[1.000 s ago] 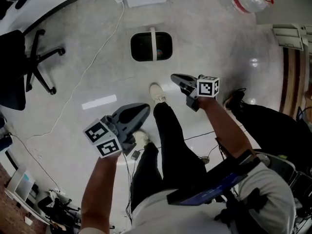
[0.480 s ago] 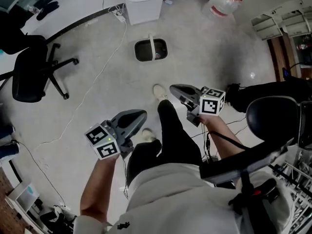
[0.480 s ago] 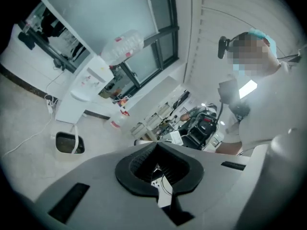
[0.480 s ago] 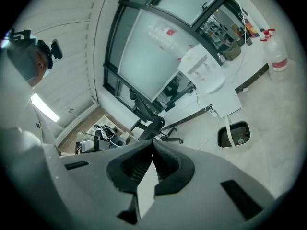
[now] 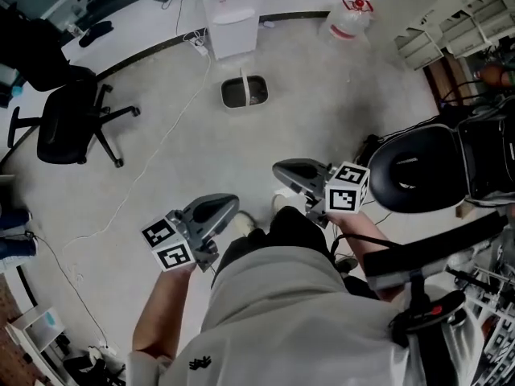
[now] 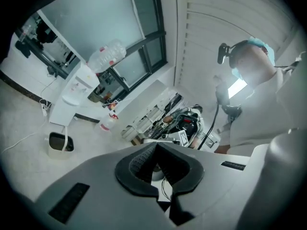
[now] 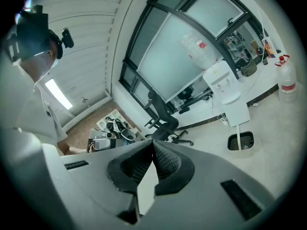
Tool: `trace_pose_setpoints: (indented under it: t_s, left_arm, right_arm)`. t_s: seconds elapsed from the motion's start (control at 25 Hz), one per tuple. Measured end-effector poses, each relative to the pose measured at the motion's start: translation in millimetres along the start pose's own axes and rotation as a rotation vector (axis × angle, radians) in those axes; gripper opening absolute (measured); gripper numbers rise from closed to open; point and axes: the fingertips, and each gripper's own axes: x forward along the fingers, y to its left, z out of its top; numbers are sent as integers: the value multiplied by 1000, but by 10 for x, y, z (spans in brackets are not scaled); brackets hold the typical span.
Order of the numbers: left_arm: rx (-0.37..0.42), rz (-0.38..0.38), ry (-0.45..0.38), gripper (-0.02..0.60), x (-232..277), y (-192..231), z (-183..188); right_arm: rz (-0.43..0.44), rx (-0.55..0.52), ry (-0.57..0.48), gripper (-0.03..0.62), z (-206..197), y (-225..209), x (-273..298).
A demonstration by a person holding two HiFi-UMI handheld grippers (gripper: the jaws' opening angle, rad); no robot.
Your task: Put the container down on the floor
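Observation:
The container point(image 5: 244, 92), a dark tub with a white handle across its top, stands upright on the pale floor, well ahead of both grippers. It also shows small and far off in the left gripper view point(image 6: 60, 144) and the right gripper view point(image 7: 241, 142). My left gripper point(image 5: 229, 203) hangs above the person's legs, jaws shut with nothing between them point(image 6: 156, 150). My right gripper point(image 5: 282, 170) is held a little further forward, also shut and empty point(image 7: 152, 145). Neither gripper touches the container.
A white water dispenser point(image 5: 232, 10) stands just behind the container, with a big water bottle point(image 5: 348, 18) to its right. A black office chair point(image 5: 68, 123) is at the left and a black round seat point(image 5: 418, 167) at the right. A white cable point(image 5: 153, 159) runs across the floor.
The view has pulled back from the container, which now looks smaller and farther away. Both grippers have stayed close to the person's body, away from it.

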Motion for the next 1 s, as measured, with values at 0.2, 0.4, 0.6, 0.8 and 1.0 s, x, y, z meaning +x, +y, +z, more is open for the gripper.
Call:
trace_pose_setpoints:
  t_s: [0.2, 0.4, 0.6, 0.8, 1.0]
  left_arm:
    - [-9, 37, -54, 9, 148, -247, 160]
    - [-4, 54, -104, 9, 309, -413, 217]
    - [39, 54, -71, 9, 507, -639, 150]
    - [22, 39, -76, 9, 539, -765, 32]
    - [32, 49, -67, 9, 596, -723, 51]
  right_arm:
    - [25, -34, -19, 15, 204, 247, -214]
    - [61, -75, -43, 15, 334, 393, -390]
    - [85, -105, -44, 15, 403, 575, -652]
    - [92, -125, -48, 15, 312, 735, -817]
    - [100, -145, -33, 15, 297, 726, -824]
